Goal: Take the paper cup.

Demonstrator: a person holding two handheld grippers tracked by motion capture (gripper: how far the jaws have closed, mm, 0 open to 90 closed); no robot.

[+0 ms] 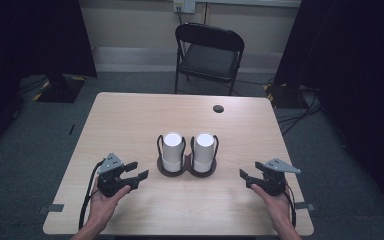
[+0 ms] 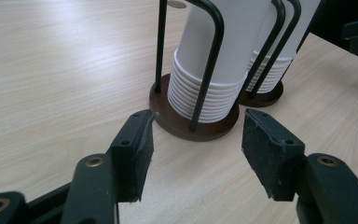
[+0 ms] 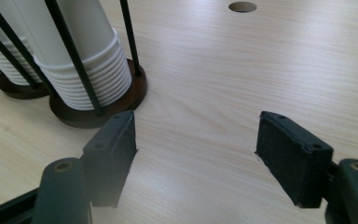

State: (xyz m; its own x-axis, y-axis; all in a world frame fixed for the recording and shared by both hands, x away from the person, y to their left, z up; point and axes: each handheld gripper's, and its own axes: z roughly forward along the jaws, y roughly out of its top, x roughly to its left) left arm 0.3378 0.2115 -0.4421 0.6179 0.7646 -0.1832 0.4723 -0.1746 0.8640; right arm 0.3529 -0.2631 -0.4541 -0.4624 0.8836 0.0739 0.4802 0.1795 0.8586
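Two stacks of white paper cups stand upside down in a double black wire holder on round dark brown bases (image 1: 186, 171), mid counter, long axes vertical: left cup stack (image 1: 172, 151), right cup stack (image 1: 204, 152), side by side, bases touching or nearly so. The light wood counter (image 1: 130, 120) carries nothing else near them. Left gripper (image 1: 136, 176) sits low at the front left, jaws apart with nothing between, aimed right and slightly forward at the left stack's base; in the left gripper view that ribbed rim stack (image 2: 205, 88) lies dead ahead, just beyond the pads (image 2: 142, 154). Right gripper (image 1: 246, 177) mirrors it at front right, jaws apart and empty; in the right gripper view the nearer stack (image 3: 86, 70) lies ahead and off to the picture's left, not centred. Each hand looks about equally near its own stack, the left better lined up.
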